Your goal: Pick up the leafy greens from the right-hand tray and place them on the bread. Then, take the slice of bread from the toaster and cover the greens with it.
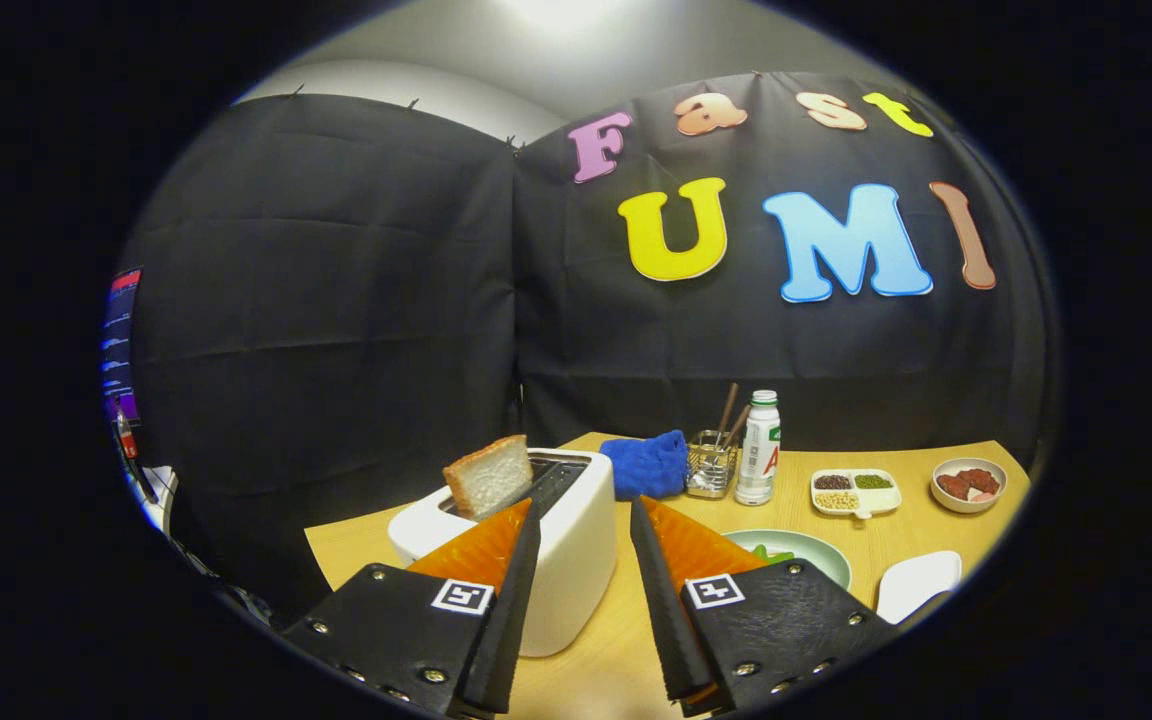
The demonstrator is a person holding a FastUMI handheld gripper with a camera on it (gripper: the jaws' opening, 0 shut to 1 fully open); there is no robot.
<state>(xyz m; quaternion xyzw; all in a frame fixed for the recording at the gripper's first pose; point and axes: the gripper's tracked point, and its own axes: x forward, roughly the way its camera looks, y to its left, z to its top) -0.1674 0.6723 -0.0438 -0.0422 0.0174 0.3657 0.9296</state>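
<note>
Your gripper (581, 505) has its fingers spread apart with nothing between them, so you are free to take whichever item comes next. The slice of bread (489, 475) stands tilted in the slot of the white toaster (556, 545), ahead of your fingers and off to the left; the left fingertip sits almost under its lower corner, while the right finger is well clear of it. The slice's broad face looks toward you and rightward, and its thin edge runs along the slot, so I judge that you would need to shift left and turn the gripper until the fingers straddle the two broad faces rather than the crust ends. The leafy greens (772, 553) show as a small bit of green on the pale green plate (816, 550) just beyond your right finger, which hides most of them; I cannot say whether they lie on bread there or on the bare plate. A white tray (921, 580) lies to the right of that plate. The bread in the toaster reads as the nearer and clearer target.
</note>
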